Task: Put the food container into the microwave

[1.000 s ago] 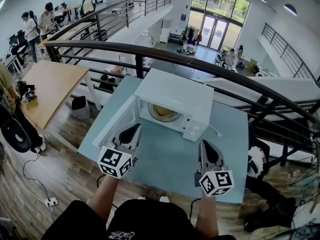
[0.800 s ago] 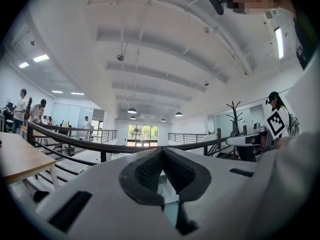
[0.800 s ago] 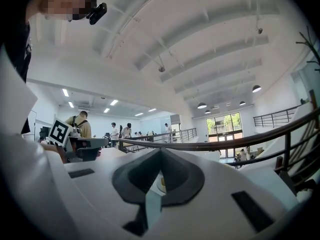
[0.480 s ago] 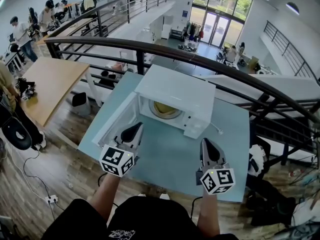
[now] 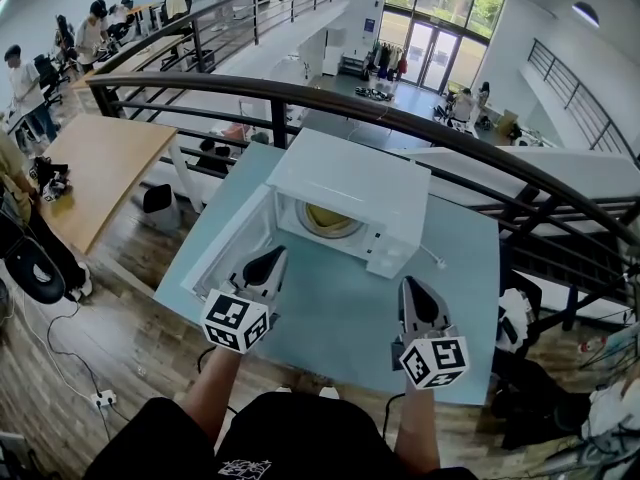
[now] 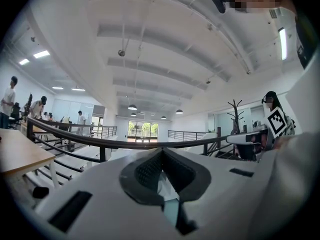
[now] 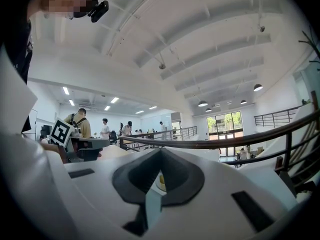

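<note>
Left tool (image 5: 270, 260) and right tool (image 5: 413, 290) both pinched closed, empty; left tool hangs near the open microwave door (image 5: 232, 244), so a careless swing risks slamming it against the food container (image 5: 326, 221).

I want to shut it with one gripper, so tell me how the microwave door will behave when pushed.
The door stands swung wide on the left, so it will likely pivot as one stiff panel rather than flex. The microwave looks boxy and sits flat on the table, so it probably won't tip, though it may slide slightly.
</note>
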{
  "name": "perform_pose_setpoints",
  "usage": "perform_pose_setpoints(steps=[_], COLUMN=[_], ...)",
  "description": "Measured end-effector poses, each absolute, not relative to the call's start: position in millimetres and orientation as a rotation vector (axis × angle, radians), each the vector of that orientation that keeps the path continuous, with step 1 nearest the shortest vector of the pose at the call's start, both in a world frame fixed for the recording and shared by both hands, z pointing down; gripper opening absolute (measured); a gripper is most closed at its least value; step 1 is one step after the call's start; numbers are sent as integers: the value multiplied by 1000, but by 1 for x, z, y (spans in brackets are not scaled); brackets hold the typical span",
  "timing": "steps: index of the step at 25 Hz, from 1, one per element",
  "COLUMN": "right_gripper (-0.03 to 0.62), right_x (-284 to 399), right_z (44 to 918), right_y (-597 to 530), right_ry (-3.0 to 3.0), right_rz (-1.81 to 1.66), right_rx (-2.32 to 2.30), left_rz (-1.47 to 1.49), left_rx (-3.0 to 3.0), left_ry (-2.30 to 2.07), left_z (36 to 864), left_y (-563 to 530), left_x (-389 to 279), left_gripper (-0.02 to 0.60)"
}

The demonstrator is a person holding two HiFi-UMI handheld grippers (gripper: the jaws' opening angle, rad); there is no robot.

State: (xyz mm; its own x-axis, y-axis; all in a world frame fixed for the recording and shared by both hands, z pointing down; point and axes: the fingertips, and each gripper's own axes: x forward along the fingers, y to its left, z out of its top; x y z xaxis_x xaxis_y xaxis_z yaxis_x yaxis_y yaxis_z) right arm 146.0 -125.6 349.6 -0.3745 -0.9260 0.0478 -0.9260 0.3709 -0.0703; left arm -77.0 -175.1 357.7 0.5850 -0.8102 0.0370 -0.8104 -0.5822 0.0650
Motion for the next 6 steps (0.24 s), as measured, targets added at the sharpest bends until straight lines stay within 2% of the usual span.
perform_pose_setpoints(steps=[6], right_gripper=[5], right_x=[146], right_z=[352], right_y=[-133], right_ry=[-2604], right_rz=[132], right_rx=[1750], left_rz=[3], left_rx=[2722], left_ry=[-1393], left_z=[362], left_y=[-182], left_x=[-74], left_gripper=[8])
